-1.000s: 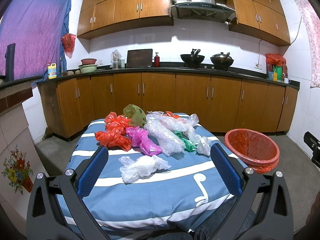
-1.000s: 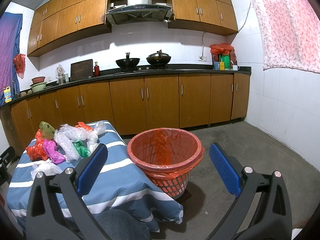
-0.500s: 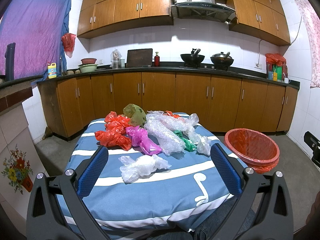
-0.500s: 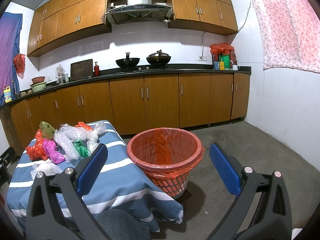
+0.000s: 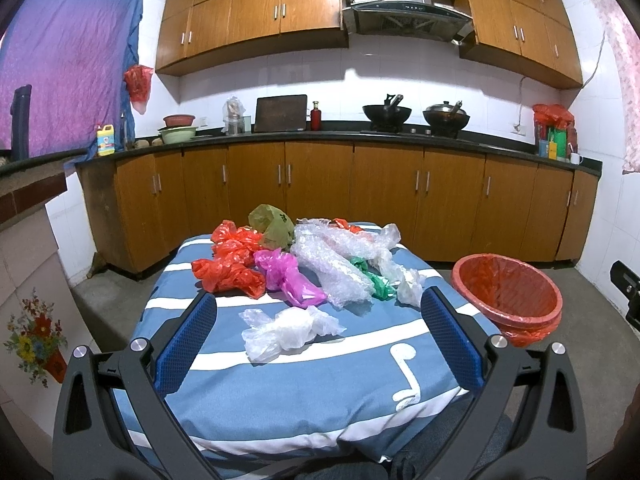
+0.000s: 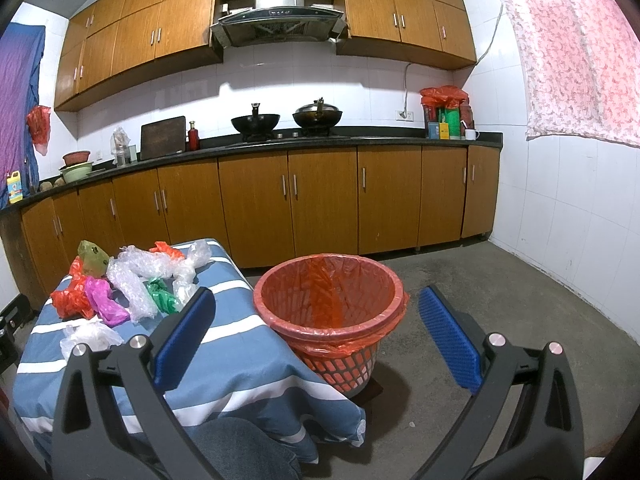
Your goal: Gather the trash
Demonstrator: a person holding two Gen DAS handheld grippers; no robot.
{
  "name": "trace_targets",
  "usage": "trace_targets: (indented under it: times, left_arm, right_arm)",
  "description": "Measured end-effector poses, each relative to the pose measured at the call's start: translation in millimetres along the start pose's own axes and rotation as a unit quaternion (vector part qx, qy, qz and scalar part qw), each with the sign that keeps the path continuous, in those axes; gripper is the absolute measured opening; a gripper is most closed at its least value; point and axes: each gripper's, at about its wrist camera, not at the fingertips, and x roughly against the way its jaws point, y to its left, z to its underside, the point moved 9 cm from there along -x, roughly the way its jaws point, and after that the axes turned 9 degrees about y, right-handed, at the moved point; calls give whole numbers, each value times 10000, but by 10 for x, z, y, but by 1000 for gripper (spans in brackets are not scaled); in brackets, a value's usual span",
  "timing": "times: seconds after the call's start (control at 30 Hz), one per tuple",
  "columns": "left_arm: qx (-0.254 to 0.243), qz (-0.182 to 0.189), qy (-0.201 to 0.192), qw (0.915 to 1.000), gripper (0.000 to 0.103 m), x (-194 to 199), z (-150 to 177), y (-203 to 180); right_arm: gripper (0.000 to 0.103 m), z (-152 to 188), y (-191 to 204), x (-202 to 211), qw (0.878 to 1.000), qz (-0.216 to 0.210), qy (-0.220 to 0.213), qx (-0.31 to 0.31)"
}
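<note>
Crumpled plastic bags lie on a blue-and-white striped cloth [image 5: 280, 392]: a clear bag [image 5: 286, 330] nearest, a pink bag [image 5: 288, 276], red bags [image 5: 230, 264], an olive bag [image 5: 272, 226], bubble wrap [image 5: 336, 264] and a green bag [image 5: 374, 278]. My left gripper [image 5: 318, 336] is open and empty, just short of the clear bag. A red-lined basket [image 6: 330, 300] stands on the floor right of the table. My right gripper [image 6: 316, 336] is open and empty, facing the basket. The bags [image 6: 120, 284] also show at the left of the right wrist view.
Wooden base cabinets [image 5: 320, 192] with a dark counter run behind the table. A white tiled wall [image 6: 568, 216] stands at the right. A low tiled wall [image 5: 24, 248] stands at the left. Grey concrete floor [image 6: 500, 300] lies around the basket.
</note>
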Motion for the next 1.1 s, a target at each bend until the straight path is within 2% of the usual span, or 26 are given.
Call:
trace_targets:
  times: [0.3,0.6,0.83,1.1]
  left_arm:
    - [168,-132,284,9994,101,-183,124,173]
    - [228,-490,430,9976,101,-407,164,576]
    - [354,-562,683,9955,101,-679,218,853]
    - [94,-463,933,9945,101,-1032,275,840]
  right_arm:
    - [99,3,227,-194,9990,-348,211,170]
    - [99,9,707,-740,9925,-936,759,209]
    - [87,40,1164,-1315,9832,-1244,1271,417]
    - [78,212,1704,-1911,9683,-1488,1829,829]
